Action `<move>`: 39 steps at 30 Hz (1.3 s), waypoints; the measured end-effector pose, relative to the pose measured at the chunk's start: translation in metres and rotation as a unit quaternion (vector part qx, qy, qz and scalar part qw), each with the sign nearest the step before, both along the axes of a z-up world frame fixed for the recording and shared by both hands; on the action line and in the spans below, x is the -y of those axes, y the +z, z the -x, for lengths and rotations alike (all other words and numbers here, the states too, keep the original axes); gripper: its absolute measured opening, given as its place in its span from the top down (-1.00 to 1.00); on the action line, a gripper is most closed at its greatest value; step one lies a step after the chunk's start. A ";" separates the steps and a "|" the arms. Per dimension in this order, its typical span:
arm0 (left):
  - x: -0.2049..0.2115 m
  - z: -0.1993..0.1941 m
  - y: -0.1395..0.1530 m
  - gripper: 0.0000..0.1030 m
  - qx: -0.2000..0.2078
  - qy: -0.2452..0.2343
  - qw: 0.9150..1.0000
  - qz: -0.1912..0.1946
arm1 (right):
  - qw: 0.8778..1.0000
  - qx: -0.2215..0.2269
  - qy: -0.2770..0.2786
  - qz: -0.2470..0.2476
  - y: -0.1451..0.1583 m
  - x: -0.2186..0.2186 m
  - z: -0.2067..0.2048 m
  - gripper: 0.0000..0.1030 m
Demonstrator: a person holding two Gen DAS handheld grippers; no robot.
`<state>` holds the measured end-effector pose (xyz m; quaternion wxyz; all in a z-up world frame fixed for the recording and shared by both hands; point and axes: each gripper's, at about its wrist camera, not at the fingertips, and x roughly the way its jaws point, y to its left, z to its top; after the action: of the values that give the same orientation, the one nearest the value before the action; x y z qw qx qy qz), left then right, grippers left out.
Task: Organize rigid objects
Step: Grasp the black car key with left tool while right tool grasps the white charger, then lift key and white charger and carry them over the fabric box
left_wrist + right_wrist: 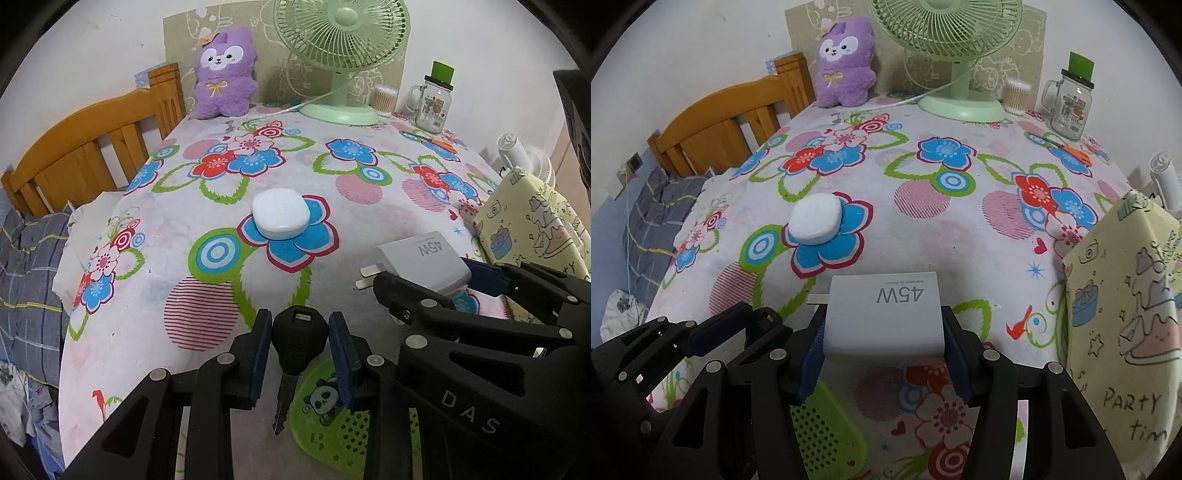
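My left gripper (300,341) is shut on a black-headed key (298,336), whose metal blade hangs down over a green panda mat (325,417). My right gripper (884,332) is shut on a white 45W charger (884,314), held above the flowered tablecloth (942,229); the charger also shows in the left wrist view (421,258), prongs pointing left. A white rounded case (280,214) lies on a blue flower mid-table, also in the right wrist view (814,218). My left gripper shows at the lower left of the right wrist view (713,332).
A yellow patterned box (1126,314) stands at the right. At the back are a purple plush (223,77), a green fan (341,74), a cotton swab tub (384,98) and a glass jar mug (432,103). Orange scissors (1075,151) lie near the jar. A wooden bed frame (92,147) stands left.
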<state>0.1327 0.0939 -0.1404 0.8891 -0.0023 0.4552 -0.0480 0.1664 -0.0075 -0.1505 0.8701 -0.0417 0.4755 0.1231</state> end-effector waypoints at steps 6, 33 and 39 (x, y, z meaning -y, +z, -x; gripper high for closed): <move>0.004 0.010 0.008 0.39 0.005 0.000 1.000 0.000 | 1.000 0.005 -0.001 0.000 0.008 0.004 0.010 -0.17; 0.044 0.063 0.061 0.39 0.043 0.006 0.999 0.008 | 0.998 0.058 0.009 -0.012 0.069 0.044 0.069 -0.17; 0.056 0.074 0.073 0.39 0.056 0.001 0.998 0.001 | 0.997 0.070 0.010 -0.015 0.080 0.056 0.080 -0.17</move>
<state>0.0587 0.0376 -0.0676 0.9132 -0.0007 0.4047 -0.0476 0.0866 -0.0634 -0.0705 0.9007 -0.0415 0.4108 0.1354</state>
